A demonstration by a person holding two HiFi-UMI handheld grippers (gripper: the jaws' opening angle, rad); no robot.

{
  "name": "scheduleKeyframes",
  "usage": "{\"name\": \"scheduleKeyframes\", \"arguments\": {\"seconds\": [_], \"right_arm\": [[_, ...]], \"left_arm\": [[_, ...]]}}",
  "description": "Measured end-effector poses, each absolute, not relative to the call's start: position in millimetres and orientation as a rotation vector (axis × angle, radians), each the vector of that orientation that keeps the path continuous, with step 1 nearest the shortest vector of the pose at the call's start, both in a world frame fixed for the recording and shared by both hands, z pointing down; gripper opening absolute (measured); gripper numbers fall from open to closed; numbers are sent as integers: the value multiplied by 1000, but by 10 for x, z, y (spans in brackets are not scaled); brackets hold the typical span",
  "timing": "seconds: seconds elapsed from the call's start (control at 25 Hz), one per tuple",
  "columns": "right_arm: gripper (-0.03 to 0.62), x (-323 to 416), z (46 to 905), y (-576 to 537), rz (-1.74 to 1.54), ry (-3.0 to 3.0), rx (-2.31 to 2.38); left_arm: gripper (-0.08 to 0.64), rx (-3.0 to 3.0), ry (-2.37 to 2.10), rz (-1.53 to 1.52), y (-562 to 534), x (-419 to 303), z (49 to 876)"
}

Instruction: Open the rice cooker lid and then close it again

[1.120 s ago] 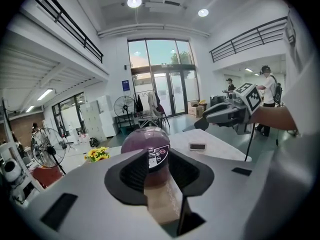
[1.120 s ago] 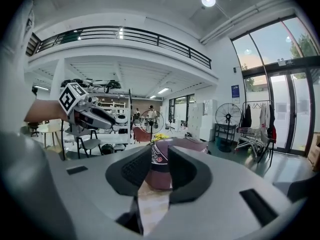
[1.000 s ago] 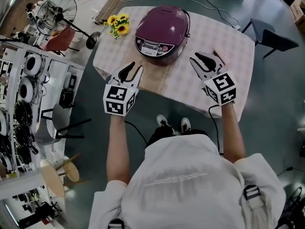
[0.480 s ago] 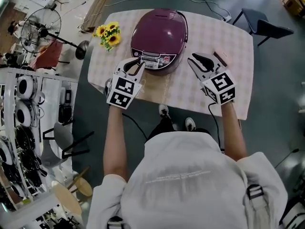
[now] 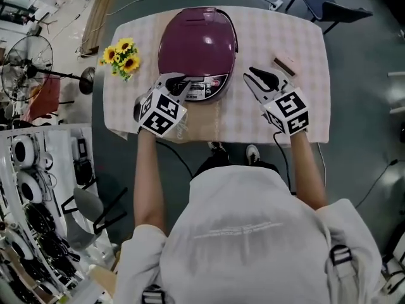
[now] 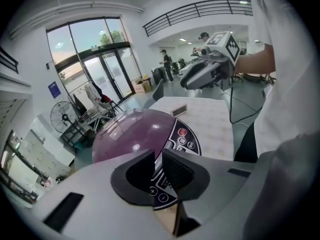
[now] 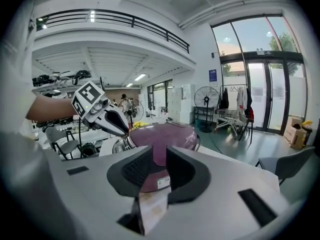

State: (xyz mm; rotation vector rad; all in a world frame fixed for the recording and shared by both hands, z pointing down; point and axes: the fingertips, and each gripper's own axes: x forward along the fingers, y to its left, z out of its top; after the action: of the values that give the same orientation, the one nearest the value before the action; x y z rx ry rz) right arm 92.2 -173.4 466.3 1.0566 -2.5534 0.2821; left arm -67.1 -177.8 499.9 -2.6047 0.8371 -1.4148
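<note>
Jaws of the left gripper (image 5: 180, 80) were seen closing, with only a narrow gap left between the pads and nothing caught in it. They were tilted down over the front of the rice cooker (image 5: 196, 40), at the left end of its control panel (image 5: 206, 88); whether the cooker was touched could not be told. The jaws of the right gripper (image 5: 251, 75) were held a little apart and empty, pointed at the rice cooker's right side from just beside it, apart from it. The rice cooker, purple with its domed lid shut, was set on the checked surface (image 5: 297, 33). A bunch of sunflowers (image 5: 121, 57) was laid to the left of the rice cooker, and a small block (image 5: 286, 64) to its right, beyond the right gripper.
</note>
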Motion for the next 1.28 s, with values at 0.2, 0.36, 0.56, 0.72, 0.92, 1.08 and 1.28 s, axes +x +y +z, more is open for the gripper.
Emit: {"name": "scheduleKeyframes", "arguments": {"seconds": [0.2, 0.36, 0.56, 0.72, 0.92, 1.08, 1.28], "right_arm": [[91, 897, 4751, -1745, 312, -2509, 1088], [91, 860, 4764, -1733, 326, -2495, 1099], [84, 793, 4838, -1717, 342, -2464, 1124], [84, 763, 4839, -1687, 343, -2454, 1137], [83, 773, 4848, -1626, 346, -2443, 1148], [83, 801, 4843, -1598, 344, -2435, 1152], [81, 827, 4840, -1545, 342, -2434, 1144]], "left_arm": [[52, -2629, 636, -1460, -1772, -588, 5165], [52, -2635, 510, -1491, -1758, -529, 5219], [49, -2632, 442, -1506, -1748, -545, 5275], [46, -2635, 437, -1502, -1751, -557, 5285], [44, -2670, 494, -1491, -1753, -563, 5292], [44, -2718, 568, -1506, -1771, -564, 5292], [46, -2704, 654, -1518, -1759, -565, 5293]]}}
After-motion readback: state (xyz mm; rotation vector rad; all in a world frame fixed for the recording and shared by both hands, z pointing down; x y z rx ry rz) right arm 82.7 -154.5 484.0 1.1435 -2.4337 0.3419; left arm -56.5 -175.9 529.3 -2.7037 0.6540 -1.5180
